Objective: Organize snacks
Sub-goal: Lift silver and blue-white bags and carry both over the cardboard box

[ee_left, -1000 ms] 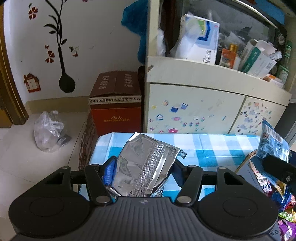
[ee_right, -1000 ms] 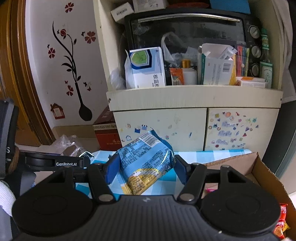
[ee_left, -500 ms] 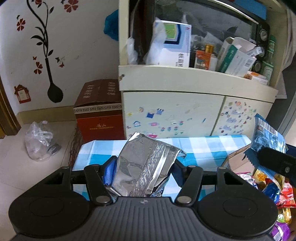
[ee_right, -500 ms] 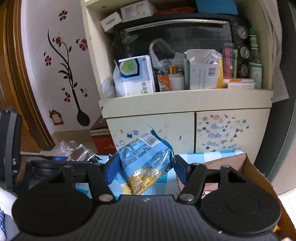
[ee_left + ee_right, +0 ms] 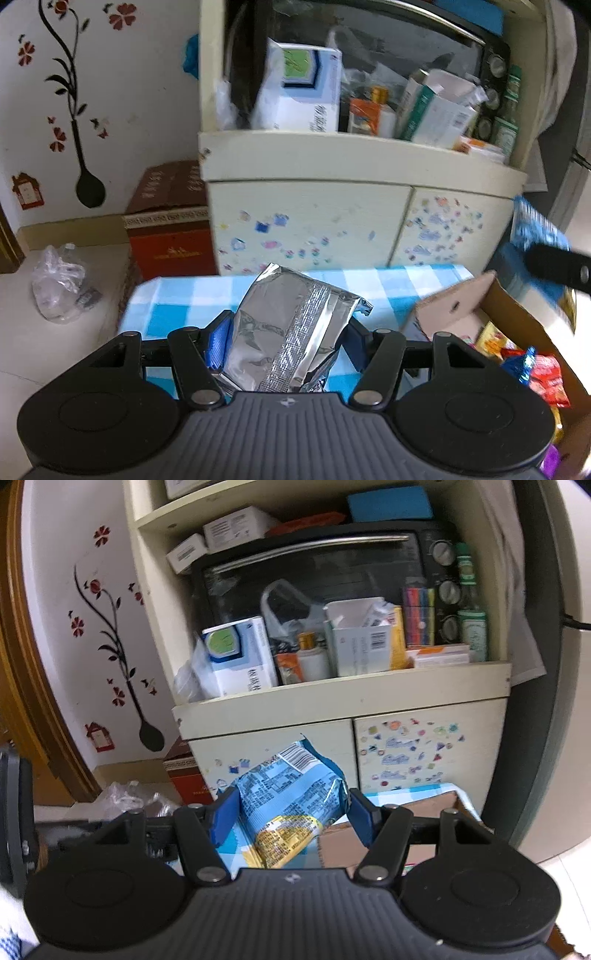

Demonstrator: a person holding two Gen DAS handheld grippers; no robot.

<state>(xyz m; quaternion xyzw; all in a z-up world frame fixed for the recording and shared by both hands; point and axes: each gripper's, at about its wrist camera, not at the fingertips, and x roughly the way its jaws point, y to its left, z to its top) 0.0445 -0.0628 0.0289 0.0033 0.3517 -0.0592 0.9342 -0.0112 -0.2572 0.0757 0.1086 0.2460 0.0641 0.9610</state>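
My left gripper (image 5: pixel 284 336) is shut on a silver foil snack bag (image 5: pixel 288 332), held above the blue-and-white checked tablecloth (image 5: pixel 177 306). My right gripper (image 5: pixel 291 812) is shut on a blue snack packet (image 5: pixel 291 797) with a yellow lower part. In the left wrist view that blue packet (image 5: pixel 535 236) and a dark finger (image 5: pixel 554 266) of the right gripper hang above an open cardboard box (image 5: pixel 454 314) at the right. Several wrapped snacks (image 5: pixel 543 373) lie in the box. In the right wrist view the cardboard box (image 5: pixel 340 845) shows below the packet.
A cream cabinet (image 5: pixel 306 229) with sticker-covered doors stands behind the table, its shelf crowded with cartons, bottles and a black toaster oven (image 5: pixel 314 572). A red-brown carton (image 5: pixel 166 229) and a clear plastic bag (image 5: pixel 59 284) sit on the floor at left. The wall carries flower decals.
Both views have swung to the right: the cabinet and wall slid left. The cardboard box has come further into the left wrist view. Both packets stay in the same grip.
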